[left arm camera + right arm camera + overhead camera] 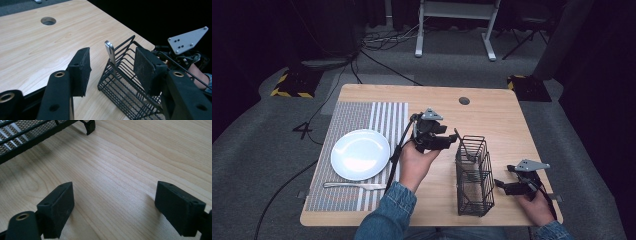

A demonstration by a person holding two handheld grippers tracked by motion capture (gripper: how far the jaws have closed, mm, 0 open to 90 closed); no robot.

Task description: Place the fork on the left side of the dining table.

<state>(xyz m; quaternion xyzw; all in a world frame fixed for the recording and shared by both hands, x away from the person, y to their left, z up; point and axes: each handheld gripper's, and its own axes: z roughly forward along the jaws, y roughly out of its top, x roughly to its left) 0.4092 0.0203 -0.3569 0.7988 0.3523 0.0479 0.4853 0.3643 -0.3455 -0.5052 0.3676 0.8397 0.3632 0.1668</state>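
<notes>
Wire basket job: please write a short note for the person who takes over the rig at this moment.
Left tool: open, level with the top of the wire basket. The metal handle standing in the basket is between its pads, and neither pad touches it.
Right tool: open, holding nothing, low over the table to the right of the basket.
Things: white plate on the striped placemat.
Done: one silver utensil lies on the placemat, on the near side of the plate.
Left: probably close on the handle, lift it out and lay it by the plate.

Probably a lab: dark curtains (272,30), floor cables (382,40).
</notes>
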